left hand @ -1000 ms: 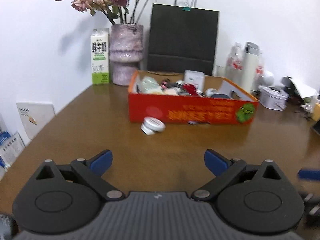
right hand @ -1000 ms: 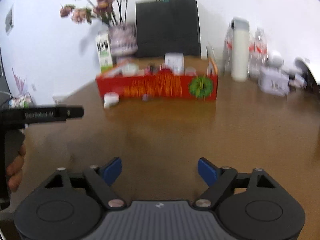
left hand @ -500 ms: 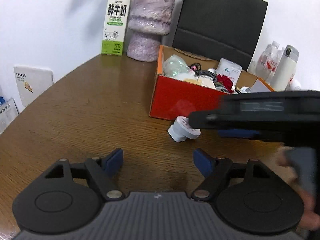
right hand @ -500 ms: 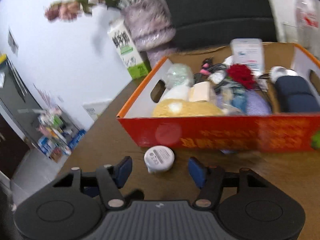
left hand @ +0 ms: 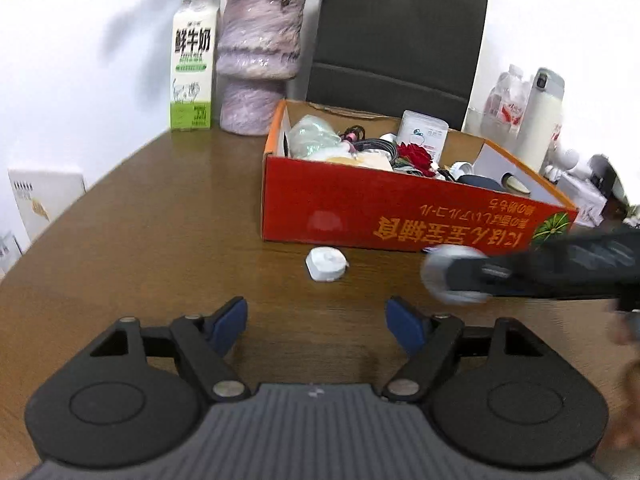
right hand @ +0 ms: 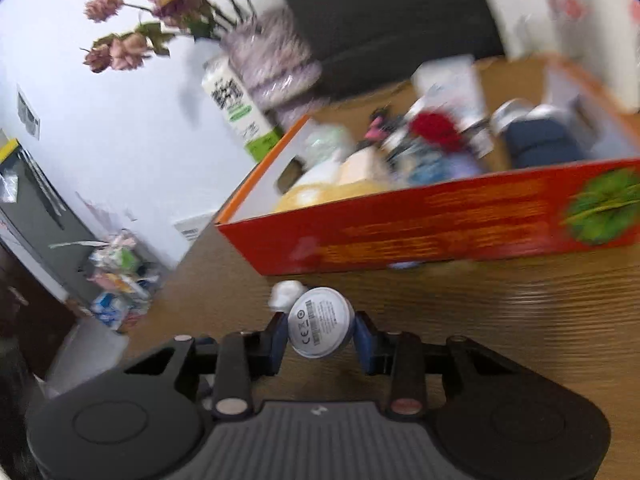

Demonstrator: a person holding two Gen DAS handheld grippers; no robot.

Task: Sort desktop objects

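The right gripper (right hand: 321, 334) has its jaws clamped on a round white disc with a printed label (right hand: 320, 328), lifted just before the red cardboard box (right hand: 440, 220), which already holds many items. The left gripper (left hand: 316, 320) hovers, jaws apart and empty. A small white octagonal piece (left hand: 326, 264) is left on the brown wooden surface (left hand: 160, 220), near the box; a white wall, a milk carton (left hand: 192, 68) and a mottled purple vase (left hand: 258, 60) stand behind

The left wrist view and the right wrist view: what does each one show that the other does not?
Only the left wrist view shows the open left gripper and a white thermos. Only the right wrist view shows the printed label on the round white disc that the right gripper clamps, and the pink flowers. Both show the red box, milk carton and small white piece on the table.
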